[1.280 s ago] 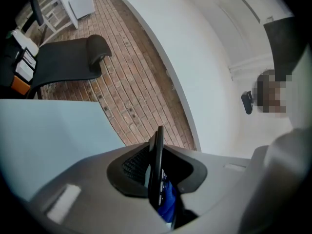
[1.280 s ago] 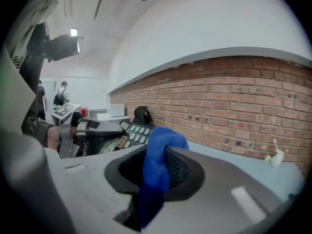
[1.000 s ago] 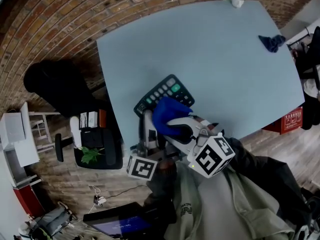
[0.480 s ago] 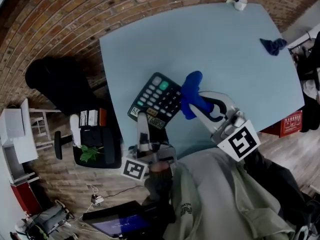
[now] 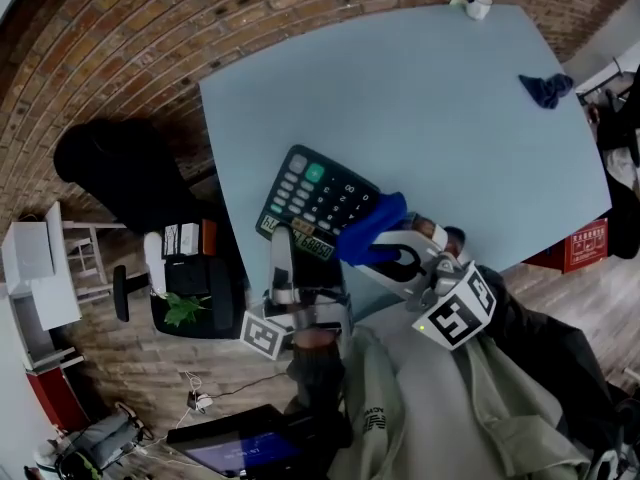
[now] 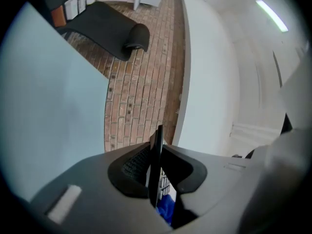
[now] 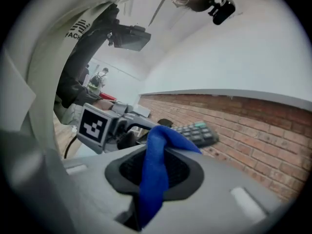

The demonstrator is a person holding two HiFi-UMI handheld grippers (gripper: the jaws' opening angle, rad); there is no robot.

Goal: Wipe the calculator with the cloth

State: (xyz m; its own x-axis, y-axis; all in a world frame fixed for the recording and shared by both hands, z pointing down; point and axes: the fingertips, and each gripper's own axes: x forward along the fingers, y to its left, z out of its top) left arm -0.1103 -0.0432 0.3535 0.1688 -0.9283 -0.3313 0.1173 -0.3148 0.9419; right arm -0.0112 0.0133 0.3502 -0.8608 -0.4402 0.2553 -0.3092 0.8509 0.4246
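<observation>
Head view, from the left: the left claw (image 5: pixel 283 240) is narrowed onto the near edge of a flat black plastic calculator with one green key (image 5: pixel 318 203). The calculator fans out ahead of that claw, tilted, and seems lifted off the pale blue tabletop (image 5: pixel 430 98). The left gripper view confirms it: the thin body (image 6: pixel 157 150) stands edge-on, clamped between the pads. Just right of the calculator, a bright blue cloth (image 5: pixel 370 230) bunches at its right-hand corner. It is pinched in the right claw (image 5: pixel 378 240), whose jaws are closed on a fold of it (image 7: pixel 156 169) in the right gripper view. The keypad (image 7: pixel 197 130) lies beyond that claw's tip.

The likely trouble is leverage. The calculator is held by one slim edge only, so a firm stroke far from the left claw could twist it loose or swing it down. The cloth is gripped by one fold, so dragging across the raised keys may tug it free.
</observation>
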